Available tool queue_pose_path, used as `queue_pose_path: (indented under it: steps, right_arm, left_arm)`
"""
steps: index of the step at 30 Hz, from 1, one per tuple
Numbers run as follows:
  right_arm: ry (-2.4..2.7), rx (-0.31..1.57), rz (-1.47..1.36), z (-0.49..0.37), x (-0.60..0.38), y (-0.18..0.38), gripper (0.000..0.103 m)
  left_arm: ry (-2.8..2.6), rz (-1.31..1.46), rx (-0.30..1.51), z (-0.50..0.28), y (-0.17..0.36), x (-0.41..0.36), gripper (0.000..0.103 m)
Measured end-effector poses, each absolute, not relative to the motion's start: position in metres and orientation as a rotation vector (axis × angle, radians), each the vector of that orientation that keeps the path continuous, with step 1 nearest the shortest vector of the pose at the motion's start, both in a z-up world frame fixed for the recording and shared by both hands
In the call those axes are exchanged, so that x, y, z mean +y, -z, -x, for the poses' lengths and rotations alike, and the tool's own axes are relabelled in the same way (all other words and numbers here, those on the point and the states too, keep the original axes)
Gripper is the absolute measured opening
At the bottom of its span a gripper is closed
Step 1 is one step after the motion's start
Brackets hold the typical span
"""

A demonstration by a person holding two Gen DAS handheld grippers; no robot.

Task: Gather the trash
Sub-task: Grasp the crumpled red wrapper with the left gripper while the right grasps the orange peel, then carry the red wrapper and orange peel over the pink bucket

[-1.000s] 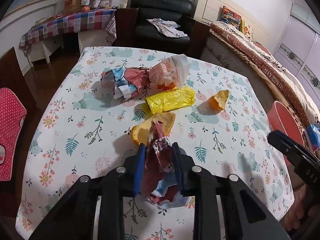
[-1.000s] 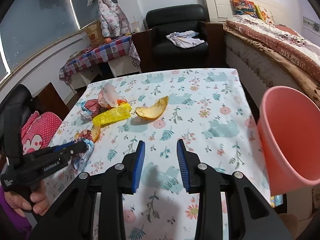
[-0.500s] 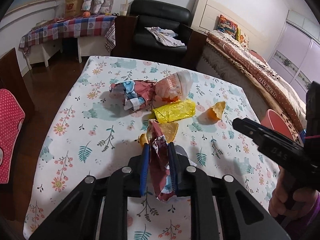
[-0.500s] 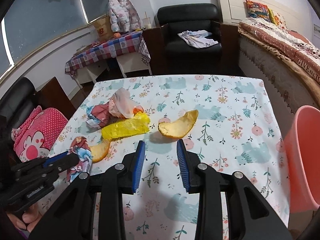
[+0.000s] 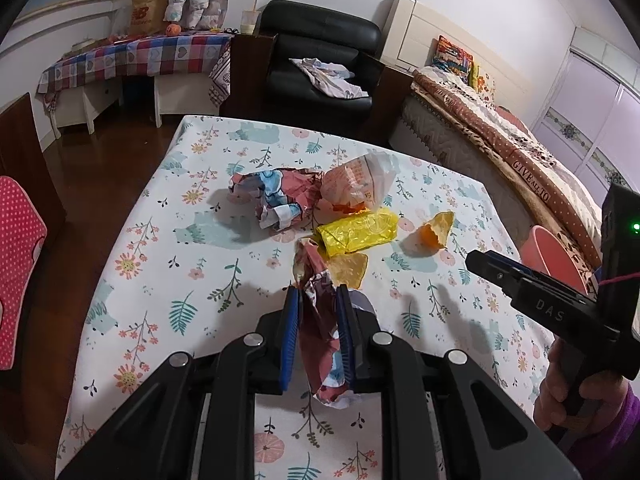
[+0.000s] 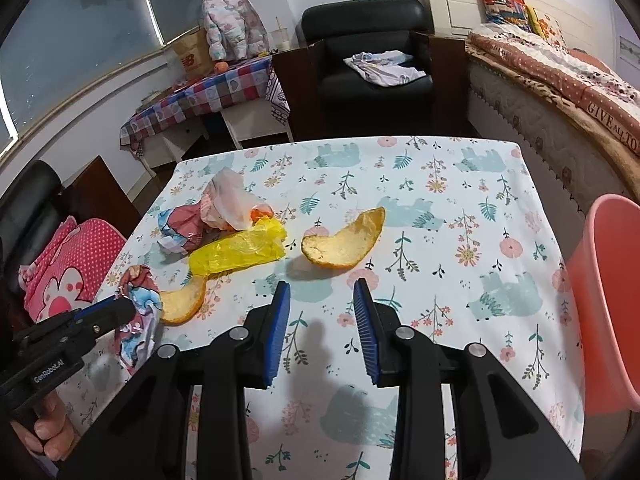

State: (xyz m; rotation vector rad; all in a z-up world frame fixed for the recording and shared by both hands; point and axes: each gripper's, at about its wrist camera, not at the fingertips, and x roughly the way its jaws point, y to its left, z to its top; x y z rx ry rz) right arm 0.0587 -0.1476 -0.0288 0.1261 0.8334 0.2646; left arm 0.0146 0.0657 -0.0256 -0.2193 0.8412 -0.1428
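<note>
My left gripper (image 5: 318, 296) is shut on a crumpled red and blue wrapper (image 5: 320, 340) and holds it above the floral table; it also shows in the right wrist view (image 6: 136, 312). My right gripper (image 6: 322, 284) is open and empty, just short of a large orange peel (image 6: 344, 242). On the table lie a yellow plastic bag (image 5: 358, 232), a second peel (image 5: 350, 268), a crumpled red and blue paper (image 5: 276, 196) and a white and orange bag (image 5: 360, 182). A pink bin (image 6: 608, 300) stands off the table's right edge.
The floral tablecloth (image 5: 160, 280) covers the table. A black armchair (image 5: 320, 64) and a bed (image 5: 520, 152) stand beyond it. A pink dotted cushion (image 5: 16, 264) sits on a chair at the left. A checkered side table (image 5: 132, 60) is at the back left.
My left gripper has lifted and drawn back with the wrapper held in it. My right gripper has moved left and forward over the table, closer to the large peel; the pink bin has slid toward the right edge.
</note>
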Motion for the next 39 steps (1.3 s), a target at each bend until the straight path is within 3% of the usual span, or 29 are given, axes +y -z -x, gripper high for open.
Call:
queue_pose_path:
  steps: [5, 18, 19, 22, 24, 39]
  right_arm:
    - [-0.272, 0.856, -0.108, -0.065, -0.138, 0.036, 0.042]
    - [-0.175, 0.842, 0.155, -0.102, -0.101, 0.044, 0.042]
    - [-0.175, 0.848, 0.156, -0.104, -0.101, 0.047, 0.041]
    - [-0.177, 0.857, 0.134, -0.107, -0.105, 0.05, 0.013]
    - [-0.19, 0.853, 0.107, -0.103, -0.109, 0.048, 0.006]
    - [-0.294, 0.764, -0.07, -0.05, -0.14, -0.003, 0.005]
  left_arm:
    - [0.148, 0.224, 0.847, -0.014, 0.027, 0.069, 0.018]
    - [0.14, 0.238, 0.852, -0.018, 0.029, 0.078, 0.018]
    - [0.139, 0.24, 0.852, -0.018, 0.028, 0.078, 0.018]
    - [0.137, 0.24, 0.851, -0.018, 0.028, 0.079, 0.018]
    - [0.137, 0.241, 0.85, -0.019, 0.027, 0.079, 0.018]
    - [0.192, 0.23, 0.791, -0.016, 0.003, 0.053, 0.018]
